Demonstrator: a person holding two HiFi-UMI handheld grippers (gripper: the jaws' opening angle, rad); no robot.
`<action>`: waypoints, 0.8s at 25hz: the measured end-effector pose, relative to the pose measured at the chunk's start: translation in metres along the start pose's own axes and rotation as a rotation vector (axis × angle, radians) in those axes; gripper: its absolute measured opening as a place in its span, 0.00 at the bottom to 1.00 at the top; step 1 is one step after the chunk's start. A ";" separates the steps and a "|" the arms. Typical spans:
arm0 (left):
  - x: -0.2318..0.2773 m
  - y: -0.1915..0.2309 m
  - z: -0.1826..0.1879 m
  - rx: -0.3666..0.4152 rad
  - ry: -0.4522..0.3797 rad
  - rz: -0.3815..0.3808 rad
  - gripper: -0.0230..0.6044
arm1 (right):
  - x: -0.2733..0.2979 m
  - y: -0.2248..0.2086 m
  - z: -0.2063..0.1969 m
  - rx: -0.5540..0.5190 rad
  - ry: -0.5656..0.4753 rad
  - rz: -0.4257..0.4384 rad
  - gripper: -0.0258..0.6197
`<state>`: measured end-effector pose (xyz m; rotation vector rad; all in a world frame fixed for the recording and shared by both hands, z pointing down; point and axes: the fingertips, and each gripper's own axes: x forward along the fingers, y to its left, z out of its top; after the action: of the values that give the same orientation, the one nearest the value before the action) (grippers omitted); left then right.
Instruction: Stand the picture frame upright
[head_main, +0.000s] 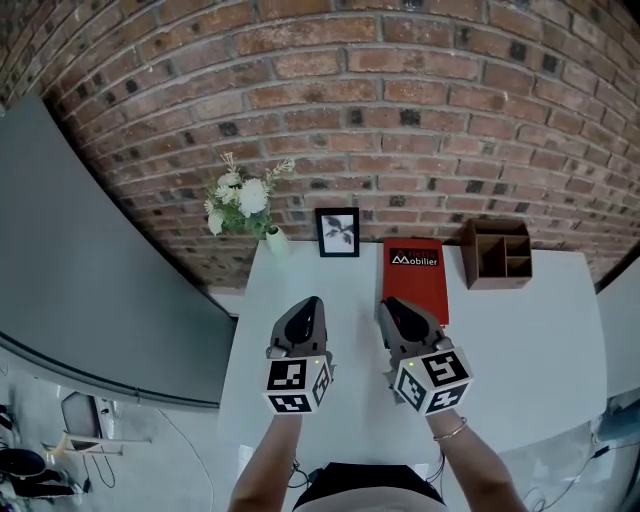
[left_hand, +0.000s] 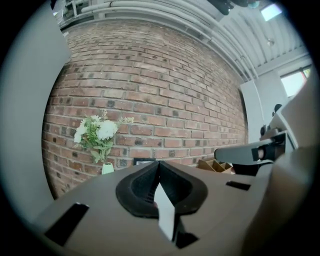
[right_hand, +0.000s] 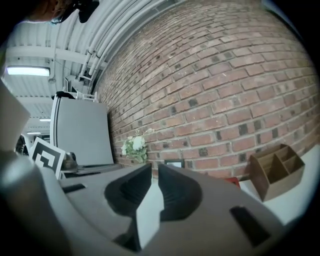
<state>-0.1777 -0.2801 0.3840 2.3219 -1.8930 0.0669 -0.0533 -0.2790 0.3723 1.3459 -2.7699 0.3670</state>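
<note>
Your left gripper (head_main: 308, 303) is pinched shut on nothing. The right gripper (head_main: 393, 306) shows only a narrow gap, empty too. The frame (head_main: 337, 232) is well ahead of both, between their lines, back by the wall (head_main: 400, 120). It looks like it's already standing, though it's small from here, so I might be off. If so you're basically done: just keep both grippers clear of it.

A white tabletop (head_main: 540, 340); a red-brown brick wall (head_main: 400, 120) with pale mortar lines. A black-framed picture (head_main: 337, 232) shows a dark leaf on white. A flat red box (head_main: 415, 292) bears a black label. A brown wooden organiser (head_main: 497, 253). White flowers (head_main: 243, 200), green leaves, pale green vase (head_main: 275, 241).
</note>
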 end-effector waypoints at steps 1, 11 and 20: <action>-0.005 -0.004 0.001 0.001 -0.005 0.000 0.03 | -0.006 -0.001 0.001 -0.001 -0.005 -0.007 0.10; -0.041 -0.032 0.004 0.030 -0.012 -0.012 0.03 | -0.049 -0.021 0.000 -0.048 -0.005 -0.084 0.04; -0.057 -0.040 -0.002 0.043 0.004 -0.003 0.03 | -0.076 -0.039 -0.012 -0.050 0.006 -0.136 0.04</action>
<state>-0.1499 -0.2166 0.3750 2.3505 -1.9048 0.1133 0.0241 -0.2408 0.3805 1.5074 -2.6445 0.2927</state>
